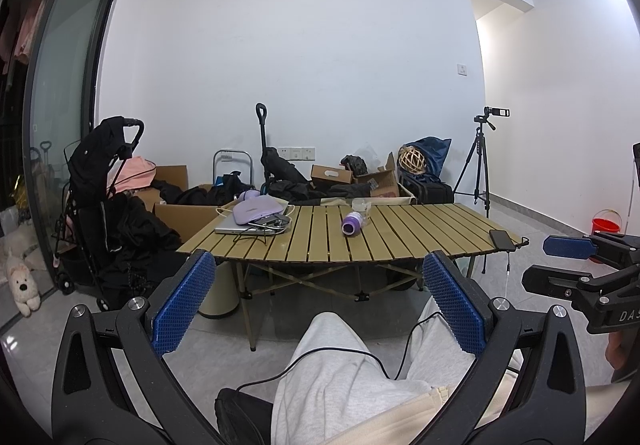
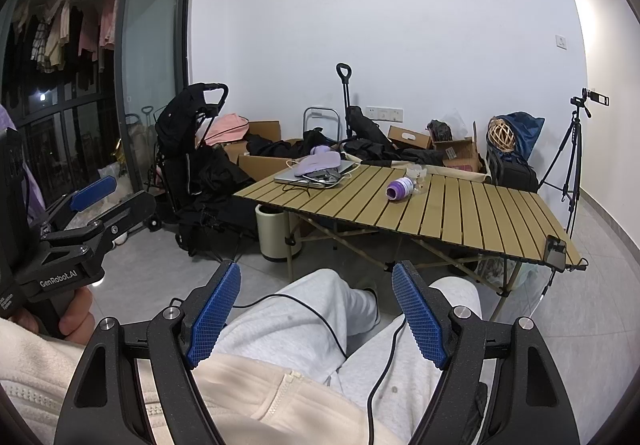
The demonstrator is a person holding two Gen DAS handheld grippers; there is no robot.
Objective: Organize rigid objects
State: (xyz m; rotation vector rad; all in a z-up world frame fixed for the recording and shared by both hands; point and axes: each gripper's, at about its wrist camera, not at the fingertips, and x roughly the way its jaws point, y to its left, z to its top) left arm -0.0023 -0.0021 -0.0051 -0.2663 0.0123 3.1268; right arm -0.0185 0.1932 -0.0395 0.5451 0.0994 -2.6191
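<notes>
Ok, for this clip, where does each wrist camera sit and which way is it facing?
Left wrist: on the left gripper held above the lap, facing the slatted wooden folding table head-on; grey-trousered legs show, and the right gripper at the right edge.
Right wrist: on the right gripper, facing the same table from further right; legs, cream jacket and the left gripper show.
Shared: the table, the purple bottle lying on its side, the silver laptop, the tripod camera. Both sets of jaws stand open.
</notes>
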